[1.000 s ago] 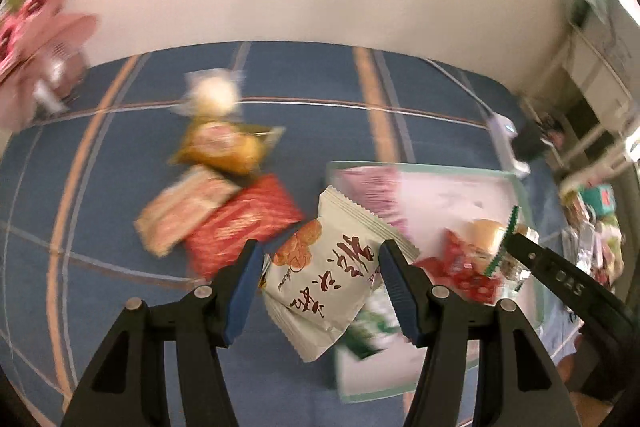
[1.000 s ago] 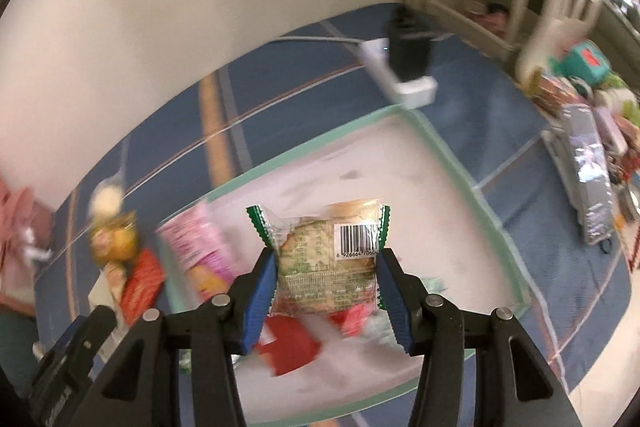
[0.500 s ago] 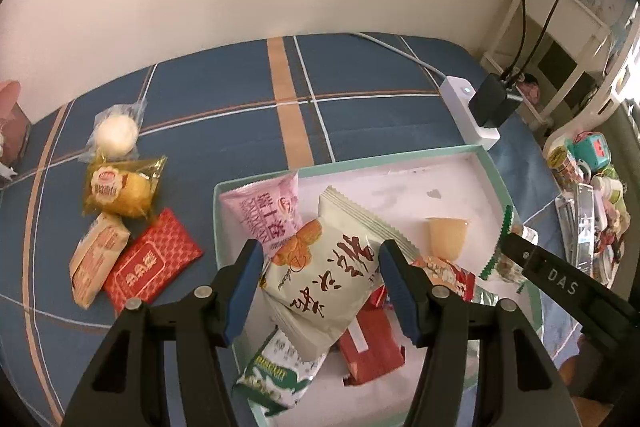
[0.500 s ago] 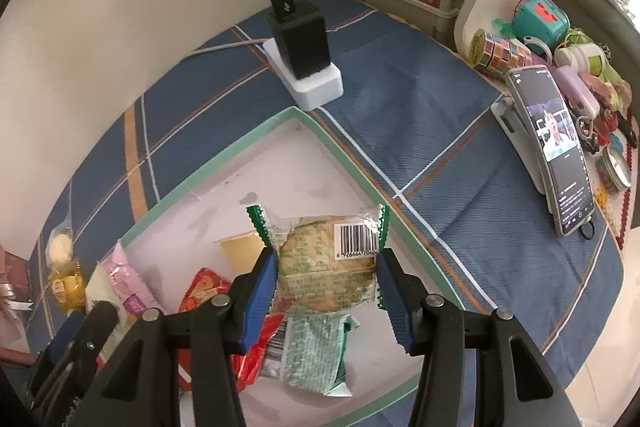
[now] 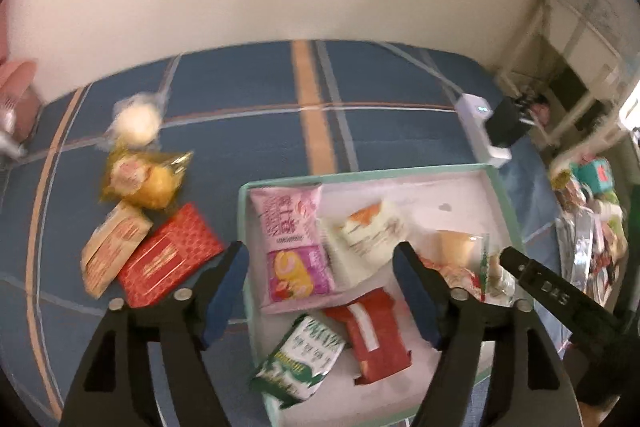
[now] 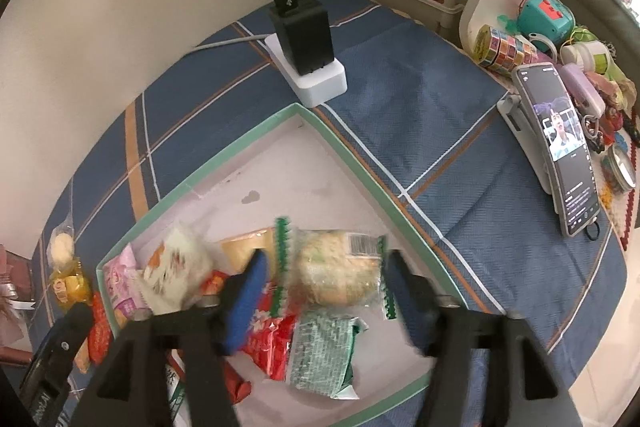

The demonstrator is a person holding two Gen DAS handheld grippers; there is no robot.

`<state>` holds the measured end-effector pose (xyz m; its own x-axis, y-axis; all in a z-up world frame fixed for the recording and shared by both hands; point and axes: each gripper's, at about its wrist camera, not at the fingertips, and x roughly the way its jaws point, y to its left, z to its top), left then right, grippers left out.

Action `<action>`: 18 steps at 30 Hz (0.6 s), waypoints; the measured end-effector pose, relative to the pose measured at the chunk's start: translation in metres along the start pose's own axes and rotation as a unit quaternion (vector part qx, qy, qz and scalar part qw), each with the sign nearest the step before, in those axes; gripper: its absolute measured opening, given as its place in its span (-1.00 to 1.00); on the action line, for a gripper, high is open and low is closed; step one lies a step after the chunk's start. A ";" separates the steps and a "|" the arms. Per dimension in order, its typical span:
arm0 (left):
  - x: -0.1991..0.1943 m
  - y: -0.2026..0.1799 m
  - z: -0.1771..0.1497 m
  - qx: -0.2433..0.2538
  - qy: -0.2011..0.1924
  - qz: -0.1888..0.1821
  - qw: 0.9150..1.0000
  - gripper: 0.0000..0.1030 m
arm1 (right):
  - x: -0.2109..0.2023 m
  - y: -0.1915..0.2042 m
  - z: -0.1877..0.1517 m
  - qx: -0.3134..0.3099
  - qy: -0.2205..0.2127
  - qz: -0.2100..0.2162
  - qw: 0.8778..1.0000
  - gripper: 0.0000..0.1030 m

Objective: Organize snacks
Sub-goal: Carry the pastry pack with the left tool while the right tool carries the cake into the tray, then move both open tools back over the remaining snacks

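Clear-wrapped cake point(image 6: 338, 271) crosswise between opening right claw point(image 6: 324, 291)

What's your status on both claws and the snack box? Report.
Left claw opening, white packet dropped, blurred. Right claw opening, green-edged cake packet between pads, released. Both in mint-rimmed box. Four snacks outside, including red packet. Nothing blocking.

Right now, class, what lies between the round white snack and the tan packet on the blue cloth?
In the left wrist view, a yellow wrapped cake lies between the round white snack and the tan packet.
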<state>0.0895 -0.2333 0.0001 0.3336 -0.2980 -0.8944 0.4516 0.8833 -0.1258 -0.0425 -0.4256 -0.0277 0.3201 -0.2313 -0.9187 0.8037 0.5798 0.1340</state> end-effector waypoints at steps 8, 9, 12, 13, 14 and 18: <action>0.008 0.051 -0.011 -0.105 0.035 0.051 0.993 0.75 | -0.002 0.018 -0.005 -0.030 0.007 0.007 1.000 0.82; 0.009 0.059 -0.015 -0.118 0.038 0.062 0.990 0.80 | -0.003 0.024 -0.007 -0.038 0.006 0.007 0.999 1.00; 0.008 0.080 -0.022 -0.149 0.043 0.084 0.984 0.83 | -0.010 0.046 -0.015 -0.072 -0.002 0.015 0.997 1.00; 0.006 0.089 -0.025 -0.162 0.043 0.091 0.982 0.83 | -0.013 0.054 -0.019 -0.083 -0.004 0.017 0.996 1.00; 0.004 0.099 -0.029 -0.176 0.043 0.097 0.979 0.83 | -0.015 0.061 -0.022 -0.094 -0.008 0.016 0.995 1.00; -0.005 0.128 -0.043 -0.206 0.039 0.118 0.970 0.83 | -0.028 0.098 -0.044 -0.146 -0.015 0.040 0.988 1.00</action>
<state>0.1100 -0.1035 -0.0299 0.3159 -0.0549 -0.9472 -0.0055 0.9982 -0.0596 0.0050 -0.3280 -0.0057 0.3954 -0.1953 -0.8975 0.5979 0.7965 0.0901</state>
